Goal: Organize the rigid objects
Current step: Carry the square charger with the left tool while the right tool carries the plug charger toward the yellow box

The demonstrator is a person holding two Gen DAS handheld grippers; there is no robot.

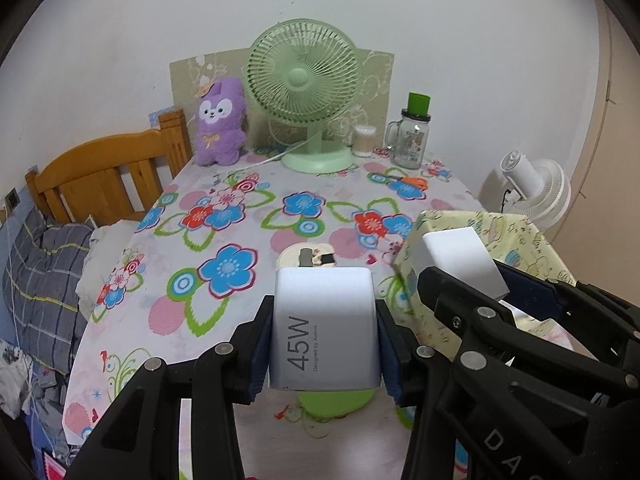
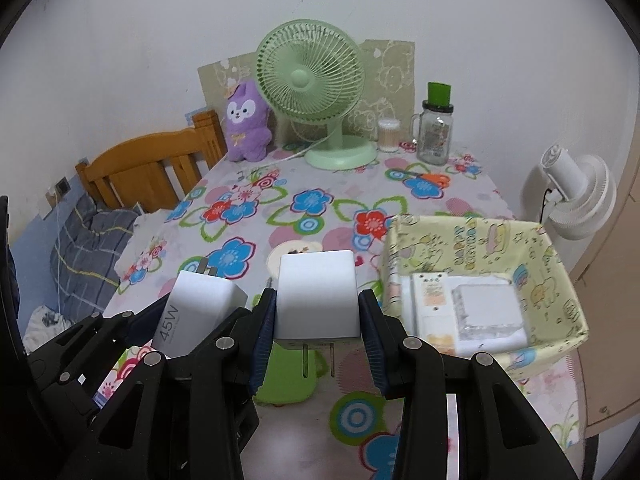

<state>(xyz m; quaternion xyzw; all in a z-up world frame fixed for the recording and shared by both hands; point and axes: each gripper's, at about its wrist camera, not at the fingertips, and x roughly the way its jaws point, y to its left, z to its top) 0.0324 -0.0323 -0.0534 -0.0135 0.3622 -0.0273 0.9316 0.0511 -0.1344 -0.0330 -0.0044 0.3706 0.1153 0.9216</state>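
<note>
My left gripper (image 1: 325, 334) is shut on a white 45W charger (image 1: 325, 328), held above the flowered table with its prongs pointing away. It also shows in the right wrist view (image 2: 200, 308). My right gripper (image 2: 318, 308) is shut on a plain white charger (image 2: 316, 296), prongs pointing down; it appears in the left wrist view (image 1: 460, 260) beside the fabric basket. The yellow fabric basket (image 2: 560, 264) sits at the right of the table and holds a white remote (image 2: 430, 304) and a clear box (image 2: 486, 312).
A green fan (image 2: 316, 92), a purple plush (image 2: 246, 124), a cotton-swab tub (image 2: 389, 135) and a glass jar (image 2: 435, 130) stand along the table's far edge. A wooden bed frame (image 2: 148, 168) lies left. A white fan (image 2: 580, 196) stands right. A green object (image 2: 286, 380) lies below my grippers.
</note>
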